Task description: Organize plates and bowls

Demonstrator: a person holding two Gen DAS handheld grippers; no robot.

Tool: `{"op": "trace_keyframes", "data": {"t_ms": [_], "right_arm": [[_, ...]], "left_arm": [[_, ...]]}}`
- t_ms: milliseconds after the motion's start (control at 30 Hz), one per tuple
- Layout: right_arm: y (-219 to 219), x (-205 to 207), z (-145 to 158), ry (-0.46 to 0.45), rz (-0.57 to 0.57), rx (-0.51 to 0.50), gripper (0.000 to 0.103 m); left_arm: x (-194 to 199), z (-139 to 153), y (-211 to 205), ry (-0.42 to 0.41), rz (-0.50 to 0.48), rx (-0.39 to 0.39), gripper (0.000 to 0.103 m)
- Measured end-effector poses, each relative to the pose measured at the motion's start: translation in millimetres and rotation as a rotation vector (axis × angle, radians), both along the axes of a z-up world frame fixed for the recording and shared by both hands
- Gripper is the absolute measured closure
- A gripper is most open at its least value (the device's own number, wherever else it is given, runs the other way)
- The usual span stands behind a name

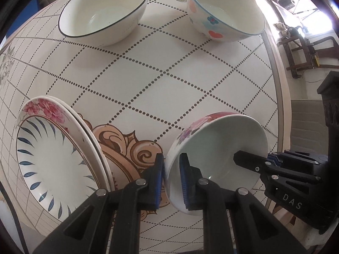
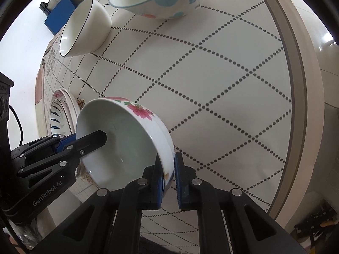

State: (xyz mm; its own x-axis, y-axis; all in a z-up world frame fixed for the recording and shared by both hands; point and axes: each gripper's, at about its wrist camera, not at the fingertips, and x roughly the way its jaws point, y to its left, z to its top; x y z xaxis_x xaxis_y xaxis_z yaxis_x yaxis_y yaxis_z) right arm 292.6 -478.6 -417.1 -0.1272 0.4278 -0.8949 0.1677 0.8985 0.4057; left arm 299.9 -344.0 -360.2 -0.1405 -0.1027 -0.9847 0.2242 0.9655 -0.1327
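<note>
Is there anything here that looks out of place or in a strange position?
Yes: the floral bowl is tipped steeply on its side, held at opposite rims by the left gripper and the right gripper. The black-rimmed bowl, the heart-patterned bowl and the stacked plates rest normally on the table.

The flowered bowl's (image 1: 214,148) base is hidden behind its own tilted wall. The stacked plates (image 1: 55,148) run behind the left claw (image 1: 171,180), and from the right wrist the bowl covers most of them.
</note>
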Motion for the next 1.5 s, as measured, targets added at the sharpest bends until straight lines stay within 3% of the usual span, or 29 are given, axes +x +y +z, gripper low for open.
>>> {"op": "trace_keyframes", "data": {"t_ms": [533,700,833,1000,1100,1133,1167,1300,1500], "right_arm": [[15,4,-11,0.016,0.042,-0.017,0.092],[-4,1,-3,0.0,0.048,-0.009,0.092],[-12,0,14,-0.049,0.049,-0.019,0.087],[-22,4,50,-0.174,0.043,-0.04,0.075],[-31,15,75,-0.275,0.0,-0.008,0.04],[-33,20,83,-0.313,-0.017,0.01,0.023],[-34,27,89,-0.346,-0.028,0.034,0.017],[-24,64,106,-0.39,-0.009,0.04,0.017],[22,141,116,-0.375,0.102,0.017,0.017]], "left_arm": [[6,-21,3,0.047,0.053,0.029,0.089],[9,0,20,-0.001,0.082,0.014,0.089],[4,44,28,-0.176,0.058,0.003,0.089],[7,110,39,-0.522,0.058,0.018,0.088],[25,142,42,-0.731,0.05,0.058,0.081],[32,147,44,-0.769,0.051,0.068,0.08],[39,149,50,-0.78,0.055,0.073,0.077],[83,136,68,-0.631,0.092,0.058,0.075],[130,93,105,-0.405,0.253,-0.016,0.075]]}}
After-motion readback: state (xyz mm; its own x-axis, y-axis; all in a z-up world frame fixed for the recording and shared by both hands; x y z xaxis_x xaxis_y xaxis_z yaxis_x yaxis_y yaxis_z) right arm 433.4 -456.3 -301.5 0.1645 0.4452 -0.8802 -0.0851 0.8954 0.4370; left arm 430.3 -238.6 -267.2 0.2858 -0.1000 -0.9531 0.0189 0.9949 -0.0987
